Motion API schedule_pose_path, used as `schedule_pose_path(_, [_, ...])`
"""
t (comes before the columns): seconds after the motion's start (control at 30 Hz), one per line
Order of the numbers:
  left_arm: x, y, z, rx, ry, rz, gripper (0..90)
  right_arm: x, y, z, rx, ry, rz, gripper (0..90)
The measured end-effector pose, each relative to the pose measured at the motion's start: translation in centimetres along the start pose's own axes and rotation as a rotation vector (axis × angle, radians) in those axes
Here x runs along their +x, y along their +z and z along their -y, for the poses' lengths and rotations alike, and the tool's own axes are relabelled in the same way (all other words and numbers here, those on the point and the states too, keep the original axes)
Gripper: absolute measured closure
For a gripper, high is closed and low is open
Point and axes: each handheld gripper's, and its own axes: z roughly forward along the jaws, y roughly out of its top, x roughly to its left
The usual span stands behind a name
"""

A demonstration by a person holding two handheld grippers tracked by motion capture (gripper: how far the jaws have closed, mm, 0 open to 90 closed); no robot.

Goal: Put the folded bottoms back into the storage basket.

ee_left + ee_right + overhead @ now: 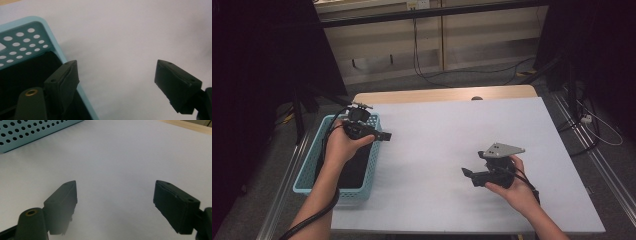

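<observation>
A light blue perforated basket (307, 172) stands at the table's left edge, and its inside (354, 167) looks dark; what lies in it I cannot tell. My left gripper (382, 135) hovers over the basket's right rim (53, 42), pointing right across the white sheet. In the left gripper view its jaws (116, 65) stand wide apart with nothing between them. My right gripper (468, 175) is held low over the sheet at the front right, pointing left. Its jaws (115, 183) are open too, over bare white sheet, with the basket's wall (30, 132) farther off.
A white sheet (452, 135) covers most of the wooden table (437, 94). Metal rails run along both sides of the table. Cables (597, 125) lie on the floor at the right and behind. Dark curtains hang at the left and right.
</observation>
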Motion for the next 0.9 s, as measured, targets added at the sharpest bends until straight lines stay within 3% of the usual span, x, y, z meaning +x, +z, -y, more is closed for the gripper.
schedule_pose_path(0.5, [-2.3, 1.0, 0.3, -0.015, 0.053, 0.055, 17.8, -0.9, -0.9, 0.8, 0.008, 0.014, 0.003, 18.3])
schedule_pose_path(0.9, [-4.1, 2.3, 1.5, 0.001, 0.094, 0.097, 15.9, -1.2, -1.6, 1.4, 0.018, 0.011, 0.009, 18.2])
